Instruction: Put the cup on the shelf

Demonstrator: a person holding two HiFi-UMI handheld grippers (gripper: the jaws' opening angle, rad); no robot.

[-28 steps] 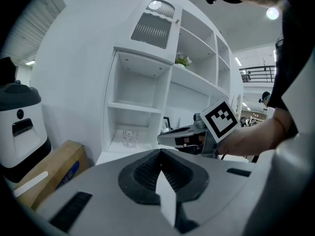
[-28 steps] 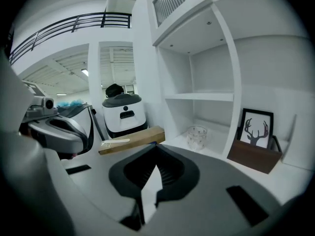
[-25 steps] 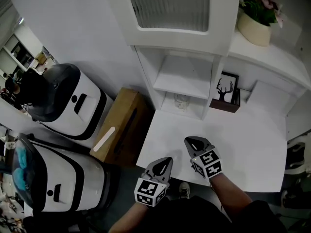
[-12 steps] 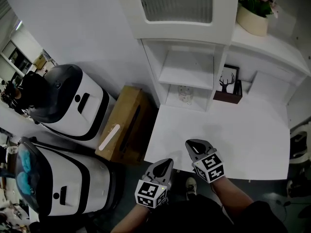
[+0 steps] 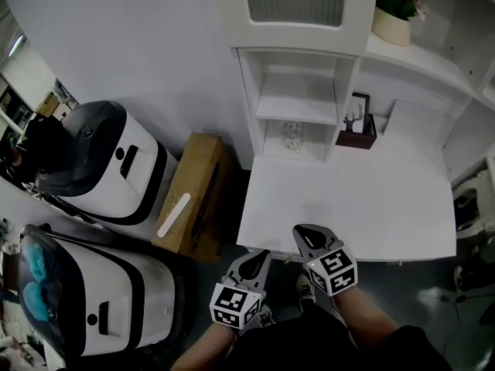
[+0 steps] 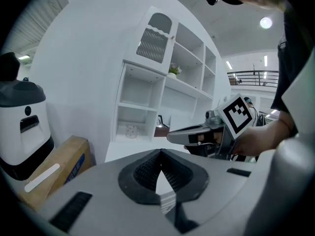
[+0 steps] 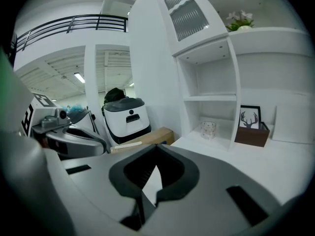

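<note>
A clear glass cup [image 5: 291, 136] with small dots stands in the lowest cubby of the white shelf unit [image 5: 298, 107], at the back of the white desk [image 5: 371, 199]. It also shows in the left gripper view as the cup [image 6: 131, 131] and in the right gripper view as the cup [image 7: 208, 129]. My left gripper [image 5: 261, 255] is shut and empty, just off the desk's front edge. Beside it my right gripper [image 5: 303, 229] is also shut and empty, its tip at the front edge. Both point toward the shelf, far from the cup. The jaws meet at the tips in both gripper views: left gripper [image 6: 160, 151], right gripper [image 7: 157, 146].
A deer picture [image 5: 354, 118] stands in a brown box [image 5: 357, 140] right of the cubby. A flower pot [image 5: 390, 22] sits on the upper ledge. Left of the desk lie a cardboard box [image 5: 193, 192] and two white-and-black machines [image 5: 116, 161].
The view and both grippers have drawn back from the desk; the grippers were over its front part and are now at or past its edge. The cup has stayed in the cubby.
</note>
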